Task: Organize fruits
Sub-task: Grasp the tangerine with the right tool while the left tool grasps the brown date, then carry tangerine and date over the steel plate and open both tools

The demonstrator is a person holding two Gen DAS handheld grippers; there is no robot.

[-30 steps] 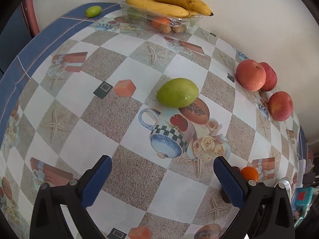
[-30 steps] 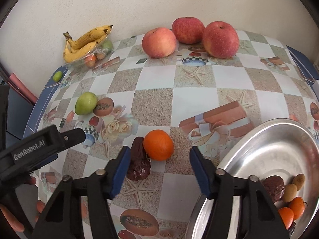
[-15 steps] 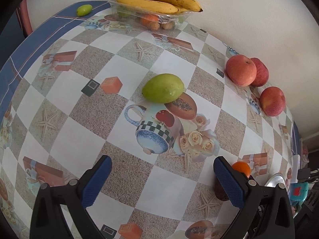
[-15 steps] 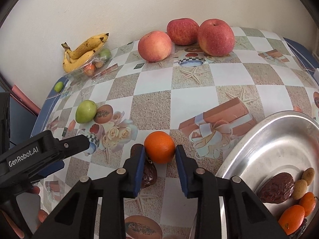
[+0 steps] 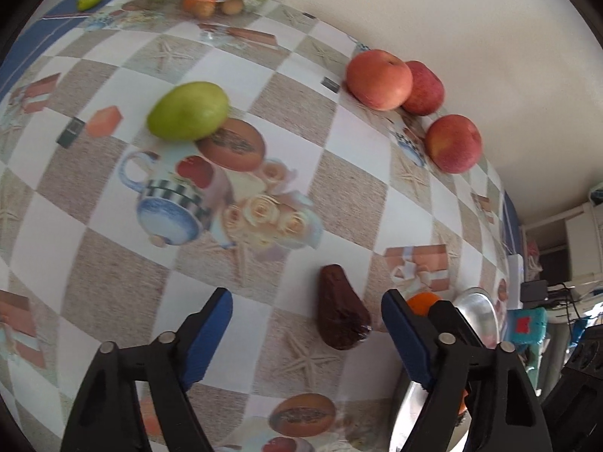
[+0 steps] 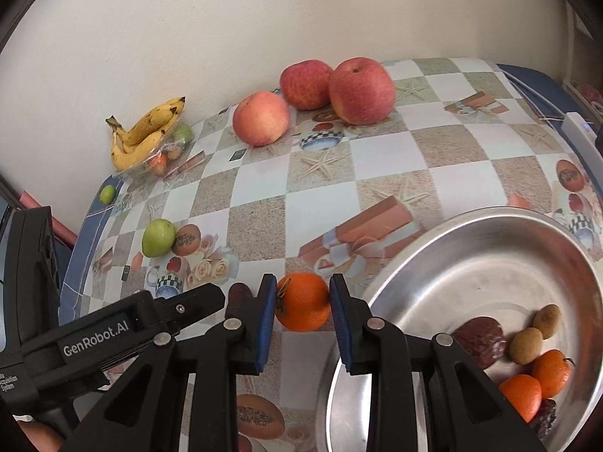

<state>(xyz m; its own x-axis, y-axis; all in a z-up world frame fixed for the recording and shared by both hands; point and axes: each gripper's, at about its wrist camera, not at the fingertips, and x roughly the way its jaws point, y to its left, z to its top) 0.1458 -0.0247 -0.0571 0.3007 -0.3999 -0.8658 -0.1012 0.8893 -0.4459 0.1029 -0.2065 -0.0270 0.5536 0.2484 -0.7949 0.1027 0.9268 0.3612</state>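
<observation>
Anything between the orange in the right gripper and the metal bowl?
Nothing visible. The right gripper is shut on the orange, the metal bowl sits just to its right, and only bare tablecloth lies between.

apples [image 6: 331, 90] behind, bowl [image 6: 471, 233] right
</observation>
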